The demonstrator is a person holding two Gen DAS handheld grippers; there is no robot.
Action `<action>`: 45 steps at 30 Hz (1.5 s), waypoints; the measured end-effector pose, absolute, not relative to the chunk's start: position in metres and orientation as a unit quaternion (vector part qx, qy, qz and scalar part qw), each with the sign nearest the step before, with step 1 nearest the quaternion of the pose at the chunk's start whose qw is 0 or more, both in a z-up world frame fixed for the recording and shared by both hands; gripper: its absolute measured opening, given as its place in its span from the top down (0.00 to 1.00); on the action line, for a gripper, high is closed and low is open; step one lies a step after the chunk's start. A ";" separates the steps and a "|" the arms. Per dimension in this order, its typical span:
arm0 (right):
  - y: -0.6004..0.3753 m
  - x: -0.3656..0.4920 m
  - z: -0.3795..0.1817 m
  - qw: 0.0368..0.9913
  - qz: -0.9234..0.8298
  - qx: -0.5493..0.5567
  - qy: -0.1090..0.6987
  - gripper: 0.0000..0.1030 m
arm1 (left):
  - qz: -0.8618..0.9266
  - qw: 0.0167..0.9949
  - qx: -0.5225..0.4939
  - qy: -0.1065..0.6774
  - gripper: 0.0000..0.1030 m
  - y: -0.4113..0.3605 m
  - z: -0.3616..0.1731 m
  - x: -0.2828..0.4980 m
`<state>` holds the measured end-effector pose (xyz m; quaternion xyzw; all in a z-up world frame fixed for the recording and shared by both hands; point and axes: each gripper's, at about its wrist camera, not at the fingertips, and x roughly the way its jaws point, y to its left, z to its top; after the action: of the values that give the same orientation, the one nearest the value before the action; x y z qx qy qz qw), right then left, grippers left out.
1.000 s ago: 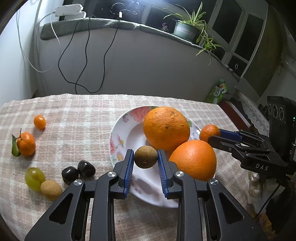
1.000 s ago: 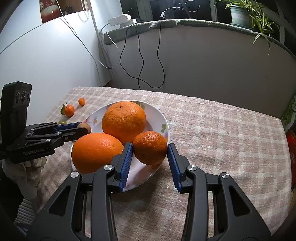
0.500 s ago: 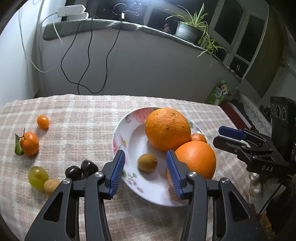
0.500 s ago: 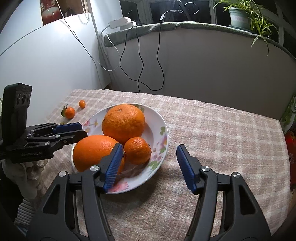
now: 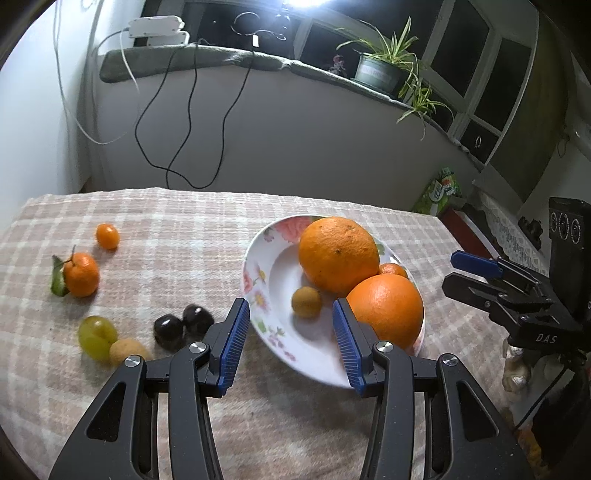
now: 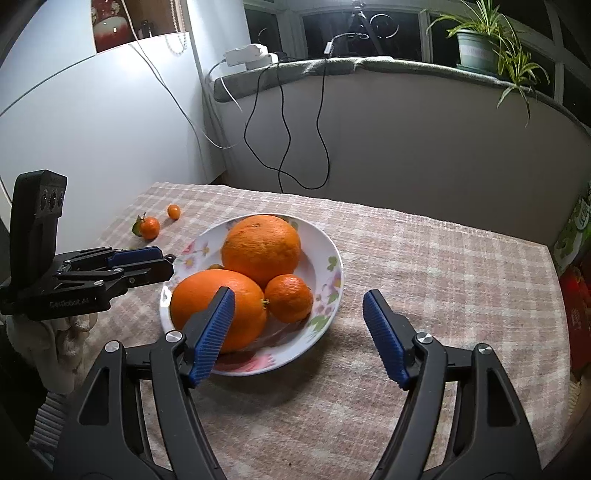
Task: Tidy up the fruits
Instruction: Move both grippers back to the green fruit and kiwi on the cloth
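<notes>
While both claws hang apart w/ nothing held, risk is a knock.

Left wrist view: left gripper (image 5: 290, 341) gapes over the near rim of the white floral plate (image 5: 258, 266); plate holds two big oranges, a small tan round fruit (image 5: 306, 302), a mandarin. Loose fruit lies toward the table's left edge.

Right wrist view: right gripper (image 6: 299, 334) spread wide; its left finger fronts the near large orange (image 6: 218, 308). A bump could roll it off the rim.

Potted plant (image 5: 384, 66), black cables (image 5: 184, 122), perhaps a power strip (image 5: 157, 27).
</notes>
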<state>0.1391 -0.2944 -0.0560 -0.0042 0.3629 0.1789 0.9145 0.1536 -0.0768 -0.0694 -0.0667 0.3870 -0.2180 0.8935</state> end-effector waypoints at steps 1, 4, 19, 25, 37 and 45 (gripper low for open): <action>-0.293 0.136 -0.054 0.915 0.180 -0.005 0.361 0.27 | -0.217 0.894 -0.068 0.386 0.56 -0.074 -0.069 0.152; -0.287 0.129 -0.049 0.916 0.186 -0.008 0.355 0.27 | -0.212 0.897 -0.070 0.382 0.56 -0.066 -0.066 0.145; -0.238 0.103 -0.034 0.910 0.239 -0.044 0.336 0.27 | -0.151 0.910 -0.079 0.379 0.56 0.002 -0.074 0.104; -0.212 0.103 -0.034 0.904 0.264 -0.060 0.332 0.27 | -0.128 0.913 -0.085 0.378 0.56 0.026 -0.077 0.101; -0.144 0.112 -0.037 0.877 0.328 -0.107 0.334 0.31 | -0.125 0.910 -0.109 0.380 0.56 0.053 -0.082 0.123; -0.094 0.122 -0.067 0.849 0.367 -0.114 0.363 0.53 | -0.151 0.899 -0.115 0.396 0.62 0.058 -0.090 0.148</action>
<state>0.1218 -0.0938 -0.0673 -0.1139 0.3632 0.3674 0.8486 0.1482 0.0578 -0.0898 -0.1148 0.3956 -0.1513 0.8986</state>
